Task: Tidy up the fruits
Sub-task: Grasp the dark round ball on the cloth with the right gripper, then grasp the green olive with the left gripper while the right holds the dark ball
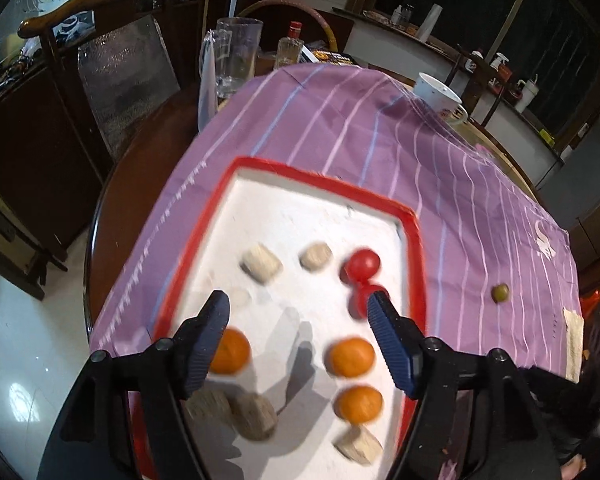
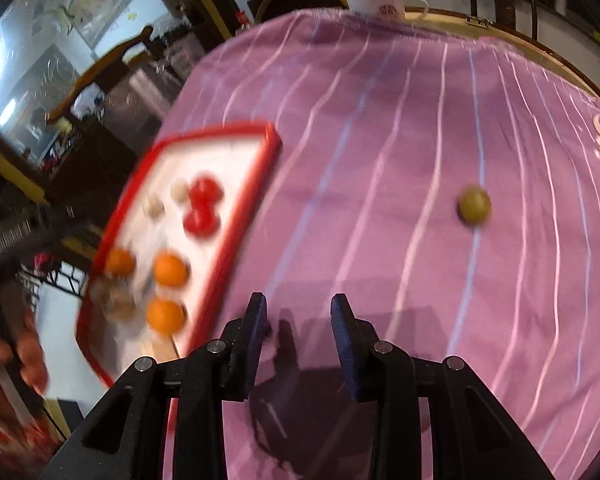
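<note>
Left gripper: jaws spread wide, nothing between them, hovering over the tray.
Right gripper: jaws parted, empty, above the bare striped cloth.
Tray: red-rimmed, white inside, directly beneath the left gripper; off to the left of the right gripper.
Tomatoes: two, touching each other, just ahead of the left gripper's right fingertip, the nearer one partly hidden behind it.
Oranges: three; one behind the left finger, two just inside the right finger, one below the other.
Beige pieces: two ahead of the left gripper, others close under its base; kind blurred, cannot tell.
Green fruit: alone on the cloth, ahead and right of the right gripper, well apart from the tray.
Purple cloth: striped, under tray and fruit.
White cup: at the far cloth edge, well ahead of the right gripper.
</note>
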Tool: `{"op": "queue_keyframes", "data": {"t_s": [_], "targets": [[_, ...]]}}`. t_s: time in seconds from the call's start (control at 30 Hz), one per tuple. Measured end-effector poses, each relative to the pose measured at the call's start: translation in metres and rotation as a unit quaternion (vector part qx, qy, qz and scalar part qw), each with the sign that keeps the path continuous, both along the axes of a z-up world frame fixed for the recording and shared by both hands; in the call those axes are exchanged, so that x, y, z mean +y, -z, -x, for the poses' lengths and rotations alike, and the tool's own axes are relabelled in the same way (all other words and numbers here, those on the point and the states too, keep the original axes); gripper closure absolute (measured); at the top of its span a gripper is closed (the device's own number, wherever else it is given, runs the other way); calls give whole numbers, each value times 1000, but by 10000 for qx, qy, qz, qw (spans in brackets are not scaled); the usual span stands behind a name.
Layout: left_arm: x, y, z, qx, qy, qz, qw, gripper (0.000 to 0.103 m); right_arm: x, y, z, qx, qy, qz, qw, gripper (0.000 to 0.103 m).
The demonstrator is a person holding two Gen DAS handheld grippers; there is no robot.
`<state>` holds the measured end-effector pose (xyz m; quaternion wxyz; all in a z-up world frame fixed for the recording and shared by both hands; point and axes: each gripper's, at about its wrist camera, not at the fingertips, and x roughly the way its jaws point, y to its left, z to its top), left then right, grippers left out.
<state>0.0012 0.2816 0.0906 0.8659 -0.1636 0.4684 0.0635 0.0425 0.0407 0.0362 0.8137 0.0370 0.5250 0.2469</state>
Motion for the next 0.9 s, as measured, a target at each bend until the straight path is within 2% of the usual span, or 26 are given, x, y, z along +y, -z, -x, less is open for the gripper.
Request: {"op": "queue_keyframes", "data": {"t_s": [0.1, 0.2, 0.3, 0.43, 0.53, 0.73, 0.9], "targets": [[-10, 2, 5, 67, 45, 96, 9999, 32, 9, 9, 17, -70, -272, 178, 9994, 66], [-20, 3, 9, 118, 73, 161, 9998, 32, 25, 9, 29, -454, -630, 481, 9958, 66], [-24, 1, 13, 111, 84, 97, 9999, 32, 35, 11, 35, -634, -864, 632, 9922, 66], [-23, 2, 20, 142, 36, 143, 9998, 32, 52, 19, 29, -756, -1015, 779, 9889, 66], [-22, 2, 25, 124, 80, 175, 9997, 32, 64, 27, 24, -673, -1114, 854, 9878, 67], [-23, 3, 28, 142, 108, 151, 9997, 32, 54, 22, 14, -406, -737, 460, 9954, 74], [-37, 5, 17, 157, 252, 224, 9993, 32, 9, 20, 15, -162, -31, 215, 9996, 74]]}}
